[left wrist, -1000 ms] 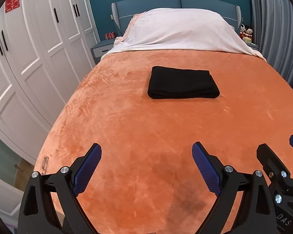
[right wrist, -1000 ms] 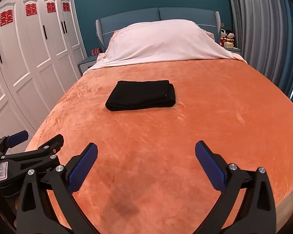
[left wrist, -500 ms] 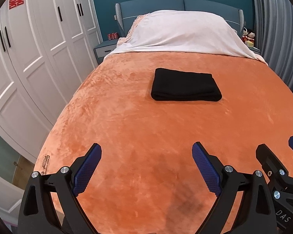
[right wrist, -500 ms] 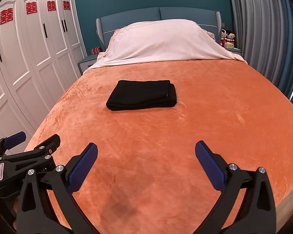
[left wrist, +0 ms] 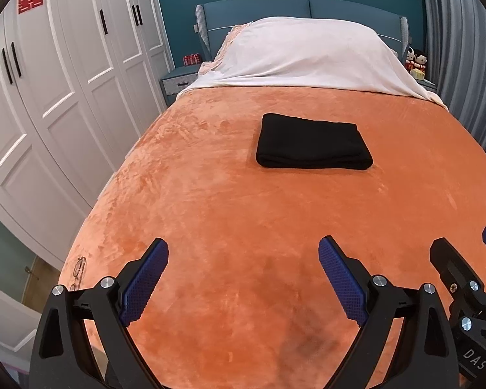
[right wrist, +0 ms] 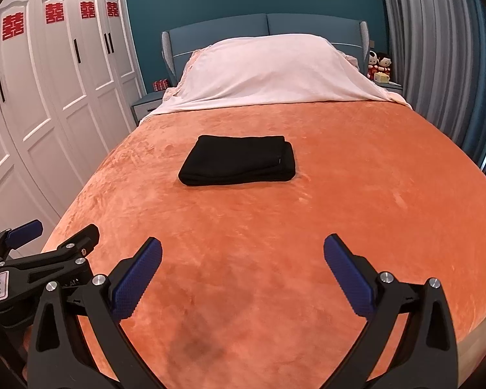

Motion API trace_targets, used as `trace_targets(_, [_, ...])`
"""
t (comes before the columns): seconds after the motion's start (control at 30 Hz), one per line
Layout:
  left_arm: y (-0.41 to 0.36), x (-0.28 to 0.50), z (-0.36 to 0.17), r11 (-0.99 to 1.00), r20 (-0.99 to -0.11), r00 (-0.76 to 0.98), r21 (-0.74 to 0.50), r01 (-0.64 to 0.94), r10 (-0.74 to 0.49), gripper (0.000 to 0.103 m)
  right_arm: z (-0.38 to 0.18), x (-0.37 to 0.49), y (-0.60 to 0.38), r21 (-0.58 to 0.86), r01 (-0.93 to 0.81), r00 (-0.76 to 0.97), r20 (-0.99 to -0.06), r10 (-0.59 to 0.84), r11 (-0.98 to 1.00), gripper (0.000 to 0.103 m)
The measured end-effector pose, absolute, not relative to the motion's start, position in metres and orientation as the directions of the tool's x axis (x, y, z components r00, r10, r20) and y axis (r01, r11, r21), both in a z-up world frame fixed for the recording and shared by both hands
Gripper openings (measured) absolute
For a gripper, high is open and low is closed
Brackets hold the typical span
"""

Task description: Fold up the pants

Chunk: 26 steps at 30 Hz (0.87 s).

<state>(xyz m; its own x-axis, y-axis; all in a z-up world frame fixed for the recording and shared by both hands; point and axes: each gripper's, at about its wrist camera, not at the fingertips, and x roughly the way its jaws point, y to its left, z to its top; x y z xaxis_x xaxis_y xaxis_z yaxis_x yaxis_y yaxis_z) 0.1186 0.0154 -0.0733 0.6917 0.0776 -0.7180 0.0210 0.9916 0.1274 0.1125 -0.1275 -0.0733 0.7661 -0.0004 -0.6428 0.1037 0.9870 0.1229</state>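
Left wrist view: left tongs (left wrist: 243, 259) spread wide, empty; black pants (left wrist: 312, 141) lie folded mid-bed (left wrist: 210, 201), well ahead.
Right wrist view: right tongs (right wrist: 243, 256) wide, empty.
Risk: any nudge could loosen the stacked layers.

Your left gripper (left wrist: 243, 275) has its jaws spread wide, and nothing is between the blue pads (left wrist: 144, 283). It hangs low over the near end of the bed (left wrist: 243, 214), which is my landmark here, and it points along the bed toward the headboard. Your right gripper (right wrist: 243, 272) is in the same pose, jaws wide apart and holding nothing, also above the near end of the bed. The two grippers are side by side and close together: each one shows at the edge of the other's view, without touching.
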Motion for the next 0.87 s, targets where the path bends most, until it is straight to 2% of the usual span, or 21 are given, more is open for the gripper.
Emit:
trace_targets(0.27, [0.0153,0.119,-0.0758,0.994,-0.73,0.681,0.109,0.029,0.06,0.092,-0.0721,0.1124,-0.1282,0.127,0.096,0.765,-0.644,0.008,0.987,0.098])
trace_targets(0.43, [0.0148,0.1188,-0.0769,0.989,-0.712,0.697,0.149,0.022,0.091,0.092,-0.0715,0.1117,-0.1289,0.129,0.098,0.765,-0.644,0.008,0.987,0.098])
trace_targets(0.87, [0.0069,0.118,-0.0742,0.984,-0.697,0.713,0.166,0.062,0.073,0.092,-0.0733,0.114,-0.1311,0.131,0.117,0.762,-0.647,-0.004,0.984,0.098])
